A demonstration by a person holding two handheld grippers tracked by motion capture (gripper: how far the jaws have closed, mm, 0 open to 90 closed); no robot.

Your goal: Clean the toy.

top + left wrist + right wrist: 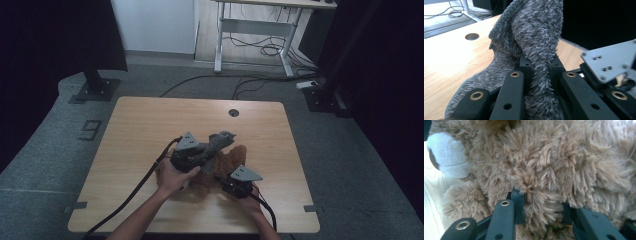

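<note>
— What have you got hold of?

— My left gripper (pixel 537 75) is clamped on a grey fuzzy cloth (pixel 534 37), lifted off the table (pixel 150 125). My right gripper (pixel 541 207) is pinched into the brown fur of a teddy (pixel 554 165), pinning it down near the middle of the table, toward my side.

— Which step is this?

— I judge it's undressing or dressing the bear: one hand anchors it while the other works the cloth, which hangs up and to the far side of the teddy. From the high view the cloth (pixel 218 141) sits just above the bear (pixel 220 167), and I can't tell whether they are joined.

— And next?

— If the cloth is coming off, I'd pull it clear to the far left while the right grip stays firm, so the bear doesn't drag along. The fur is soft and could slip from a shallow pinch.

— Anything you can't see?

— Plenty. The room is dim, my hands cover most of the teddy from above, and up close I see only a white muzzle (pixel 447 155) and fur. What the cloth really is, a sock, a hat or a sleeve, I can't say.
</note>
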